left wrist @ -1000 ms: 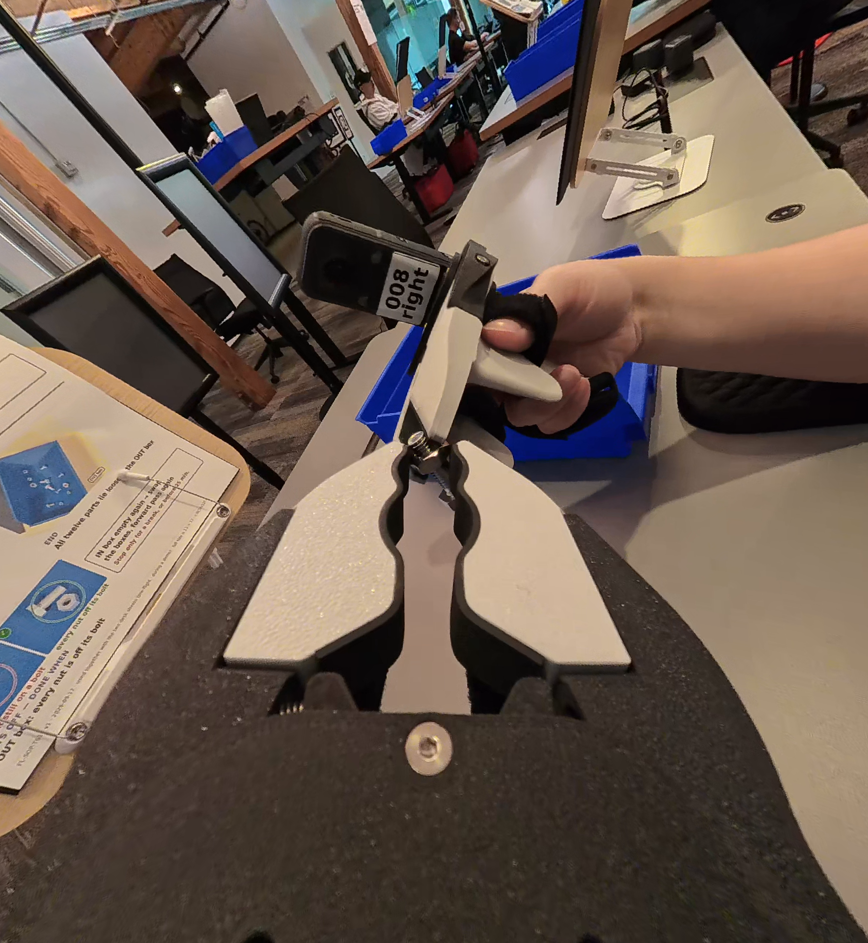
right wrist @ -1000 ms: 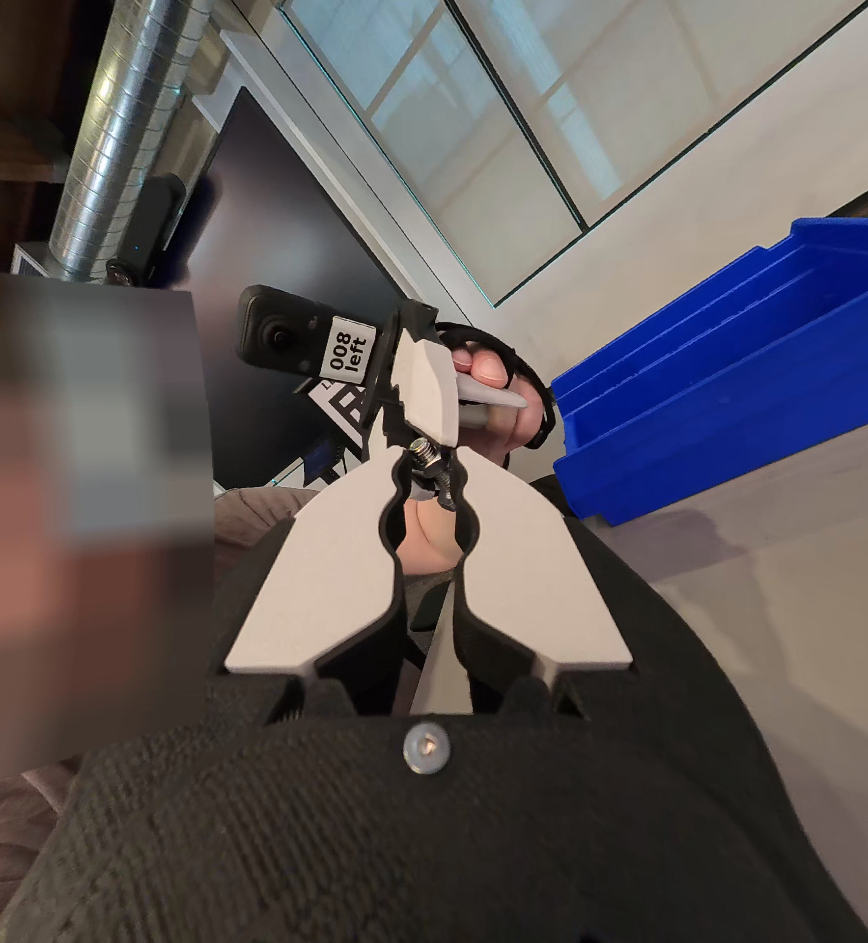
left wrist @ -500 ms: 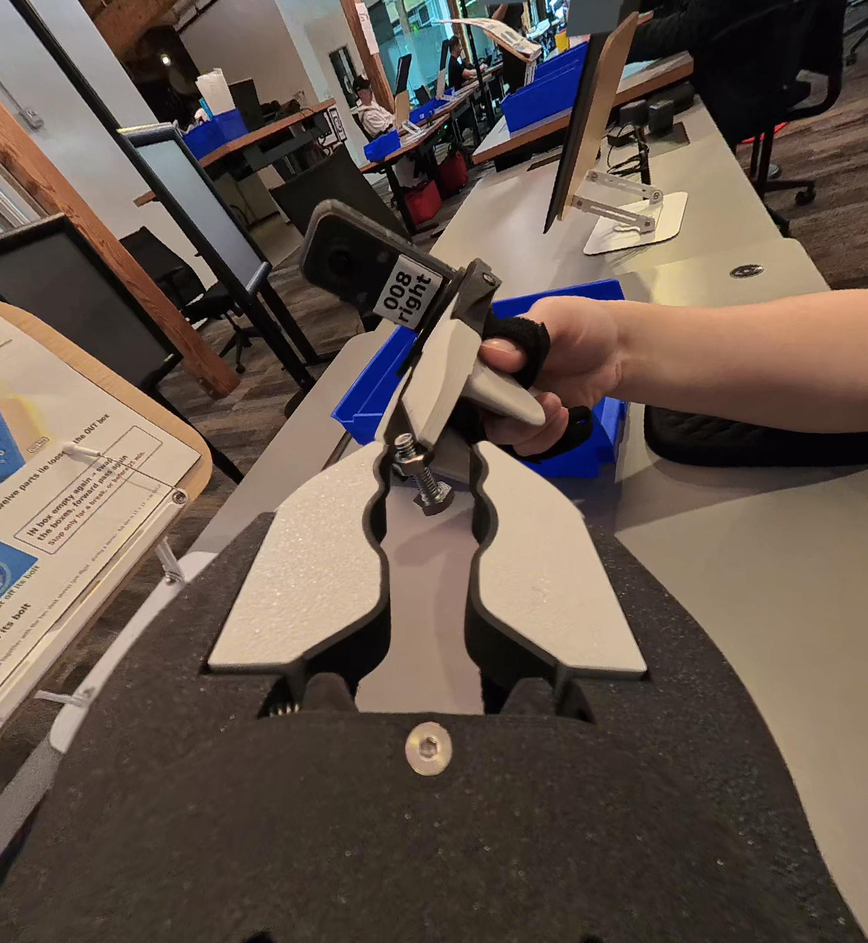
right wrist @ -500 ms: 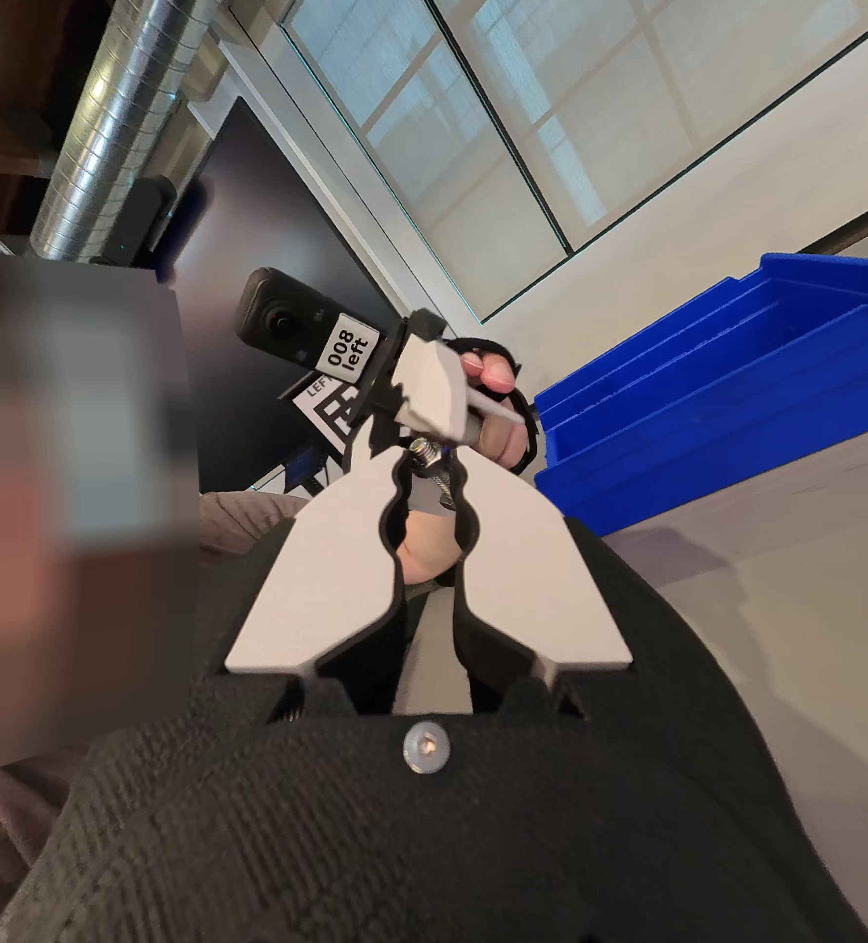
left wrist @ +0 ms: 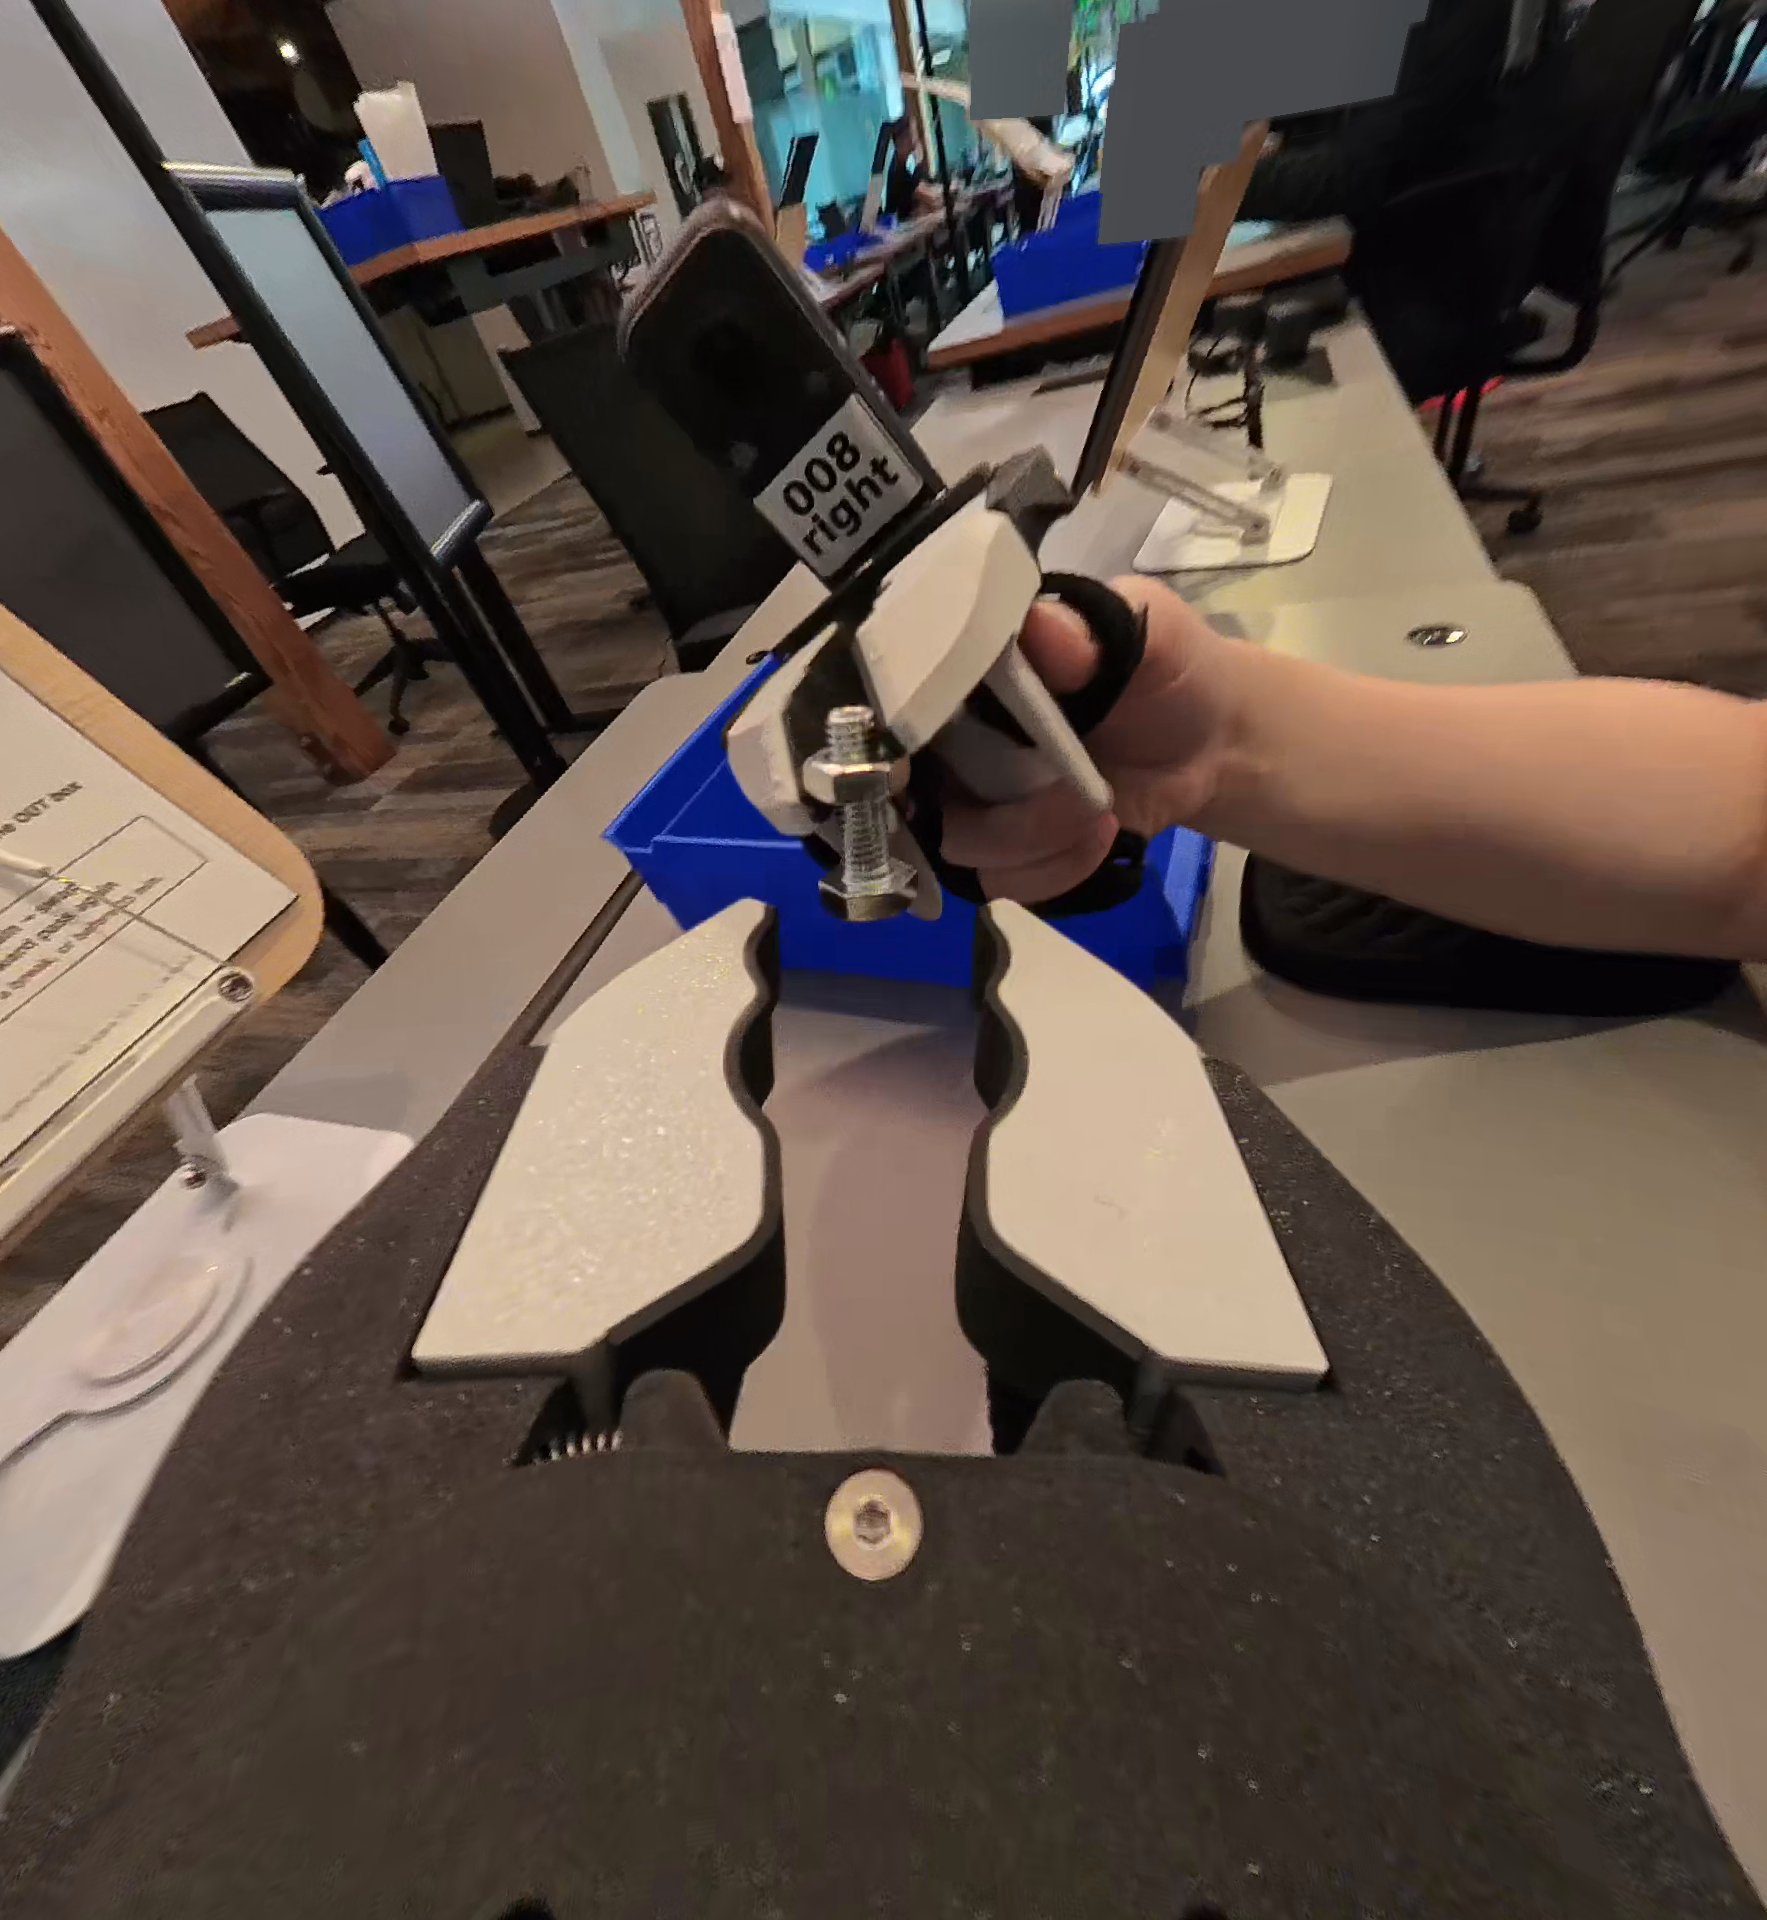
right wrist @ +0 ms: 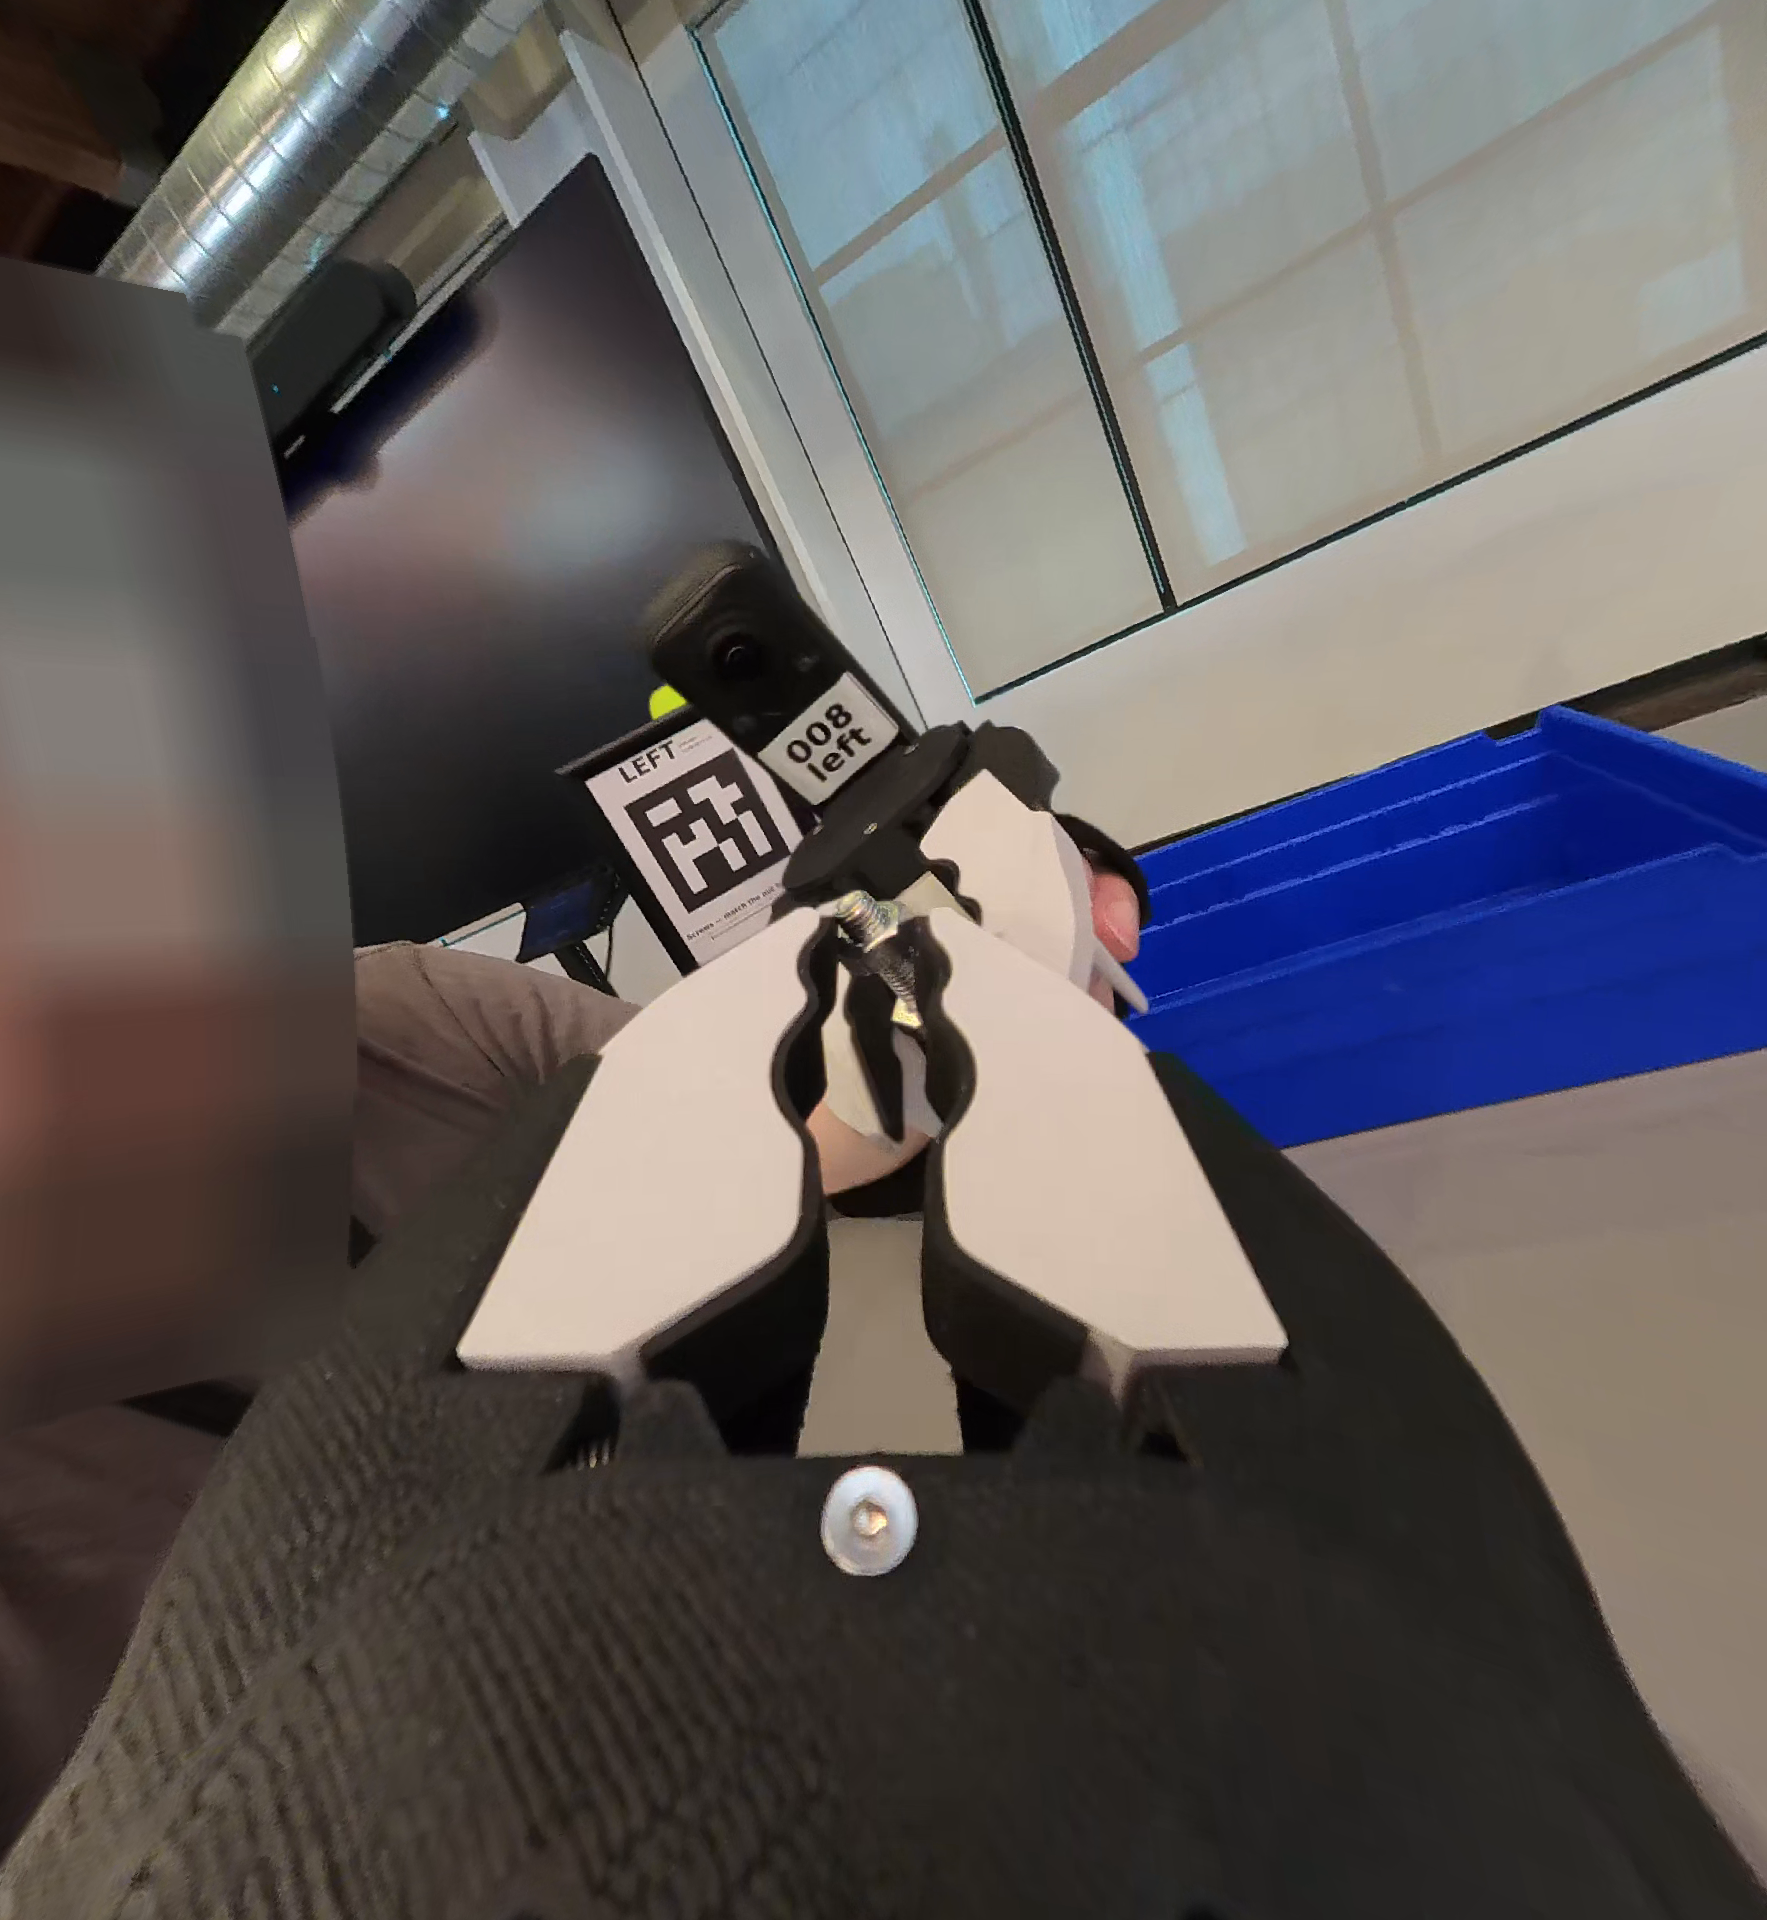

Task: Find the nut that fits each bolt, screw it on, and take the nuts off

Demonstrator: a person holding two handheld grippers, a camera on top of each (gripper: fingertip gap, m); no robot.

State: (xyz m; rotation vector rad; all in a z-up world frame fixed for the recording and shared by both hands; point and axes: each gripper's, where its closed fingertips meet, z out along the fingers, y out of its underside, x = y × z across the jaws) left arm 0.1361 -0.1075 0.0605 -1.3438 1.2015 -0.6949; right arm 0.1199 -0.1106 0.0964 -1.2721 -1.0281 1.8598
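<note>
A silver bolt [left wrist: 855,852] hangs head down with a hex nut [left wrist: 851,774] threaded partway along its shank. My right gripper [left wrist: 843,800], held in a hand, is shut on the nut and holds it in the air just beyond my left fingertips. In the right wrist view my right gripper [right wrist: 879,925] is closed at its tips around the nut, with the bolt [right wrist: 894,982] slanting down between the fingers. My left gripper [left wrist: 874,935] is open and empty, just below and in front of the bolt head. It also shows in the right wrist view [right wrist: 1004,873].
A blue bin [left wrist: 713,862] stands on the grey table [left wrist: 1533,1195] behind the bolt; it also shows in the right wrist view [right wrist: 1481,914]. An instruction board [left wrist: 48,935] stands at left. A black pad [left wrist: 1430,956] lies under the forearm. Only a small space, under 4 cm, lies between the two pairs of fingers.
My left gripper has let go of the bolt head, opened wide and drawn back. The bolt with its nut stays in my right gripper, which has lifted a little.
</note>
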